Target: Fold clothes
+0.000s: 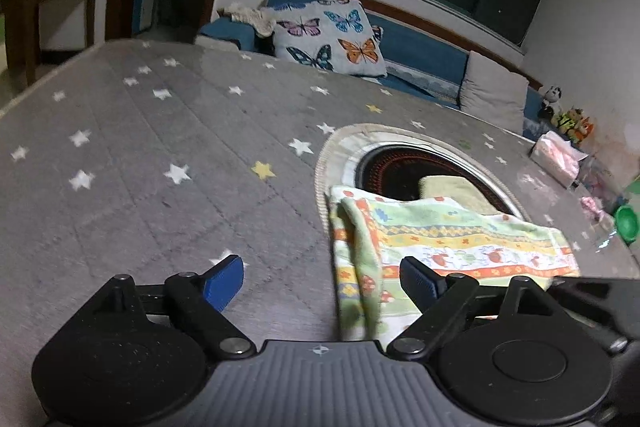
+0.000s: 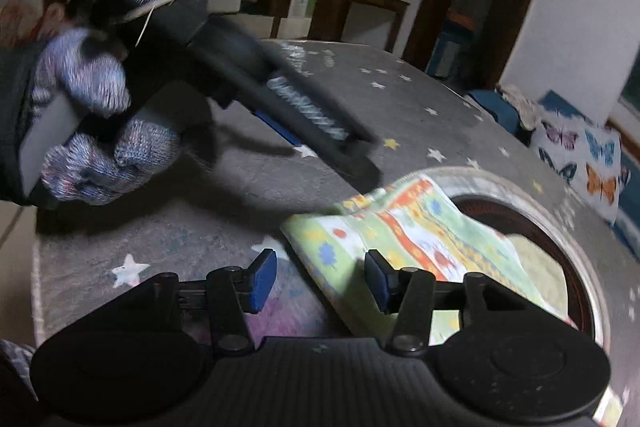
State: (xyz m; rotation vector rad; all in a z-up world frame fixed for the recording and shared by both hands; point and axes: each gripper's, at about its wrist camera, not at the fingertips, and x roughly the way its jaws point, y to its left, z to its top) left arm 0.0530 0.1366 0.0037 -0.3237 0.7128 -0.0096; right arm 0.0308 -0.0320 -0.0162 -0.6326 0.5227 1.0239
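A colourful patterned cloth lies folded on the grey star-print table cover, partly over a round black opening in the table. My left gripper is open and empty, just in front of the cloth's left edge. In the right wrist view the same cloth lies ahead and to the right. My right gripper is open and empty at the cloth's near corner. The left gripper, held by a gloved hand, hovers above the table to the left.
A plain yellowish cloth lies in the round opening. A tissue pack and a green cup sit at the table's right edge. A blue sofa with a butterfly cushion stands behind the table.
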